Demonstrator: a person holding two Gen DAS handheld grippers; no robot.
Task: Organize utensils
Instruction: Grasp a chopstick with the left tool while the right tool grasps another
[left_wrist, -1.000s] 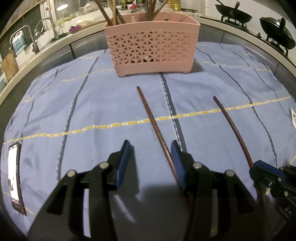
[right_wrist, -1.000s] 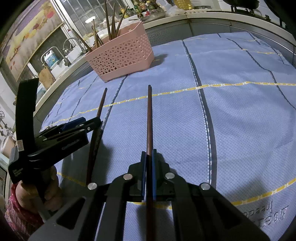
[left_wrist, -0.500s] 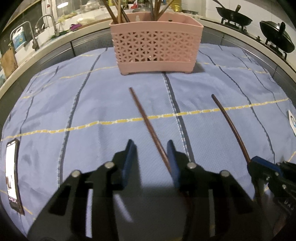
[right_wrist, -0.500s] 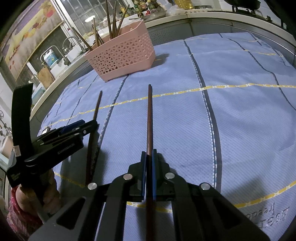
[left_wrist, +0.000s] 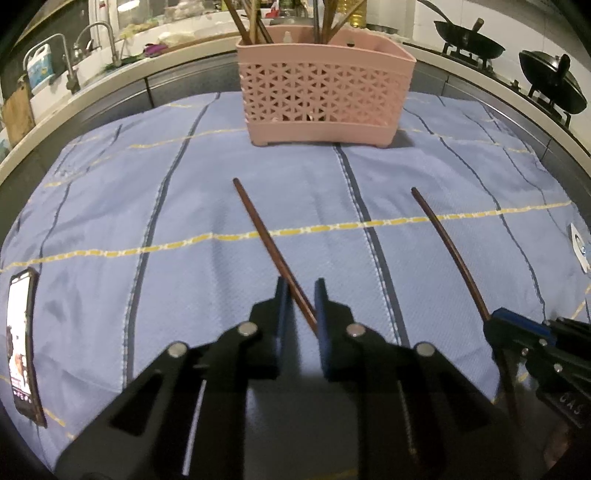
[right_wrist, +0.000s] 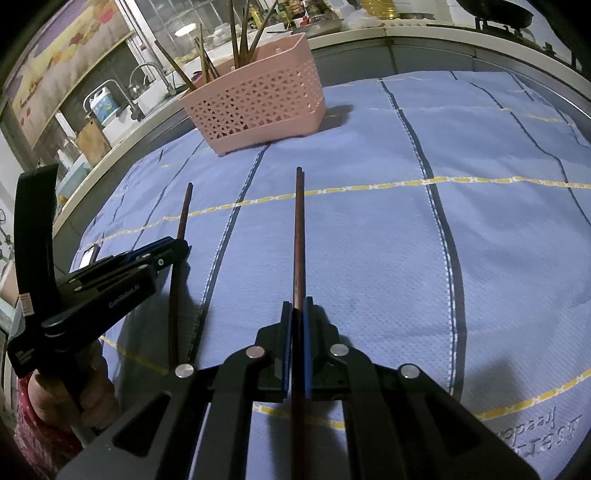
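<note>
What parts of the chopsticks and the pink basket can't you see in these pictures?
- Left wrist view: the near end of the left chopstick hides behind the closing left gripper.
- Right wrist view: the right chopstick is clamped in the right gripper; its near end leaves the bottom edge.
- Both views: the pink basket walls hide the lower ends of the utensils inside it; the left view's top edge crops their tops.

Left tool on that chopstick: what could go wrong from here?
1. The left tool is closing on the left chopstick, which lies diagonally across the gap, against one pad only. It may twist or squirt out.
2. The right tool pinches the right chopstick near one end; the long free end could swing or slip when lifted.
3. The pink basket already holds angled chopsticks; a new one could catch on them or on the rim.
</note>
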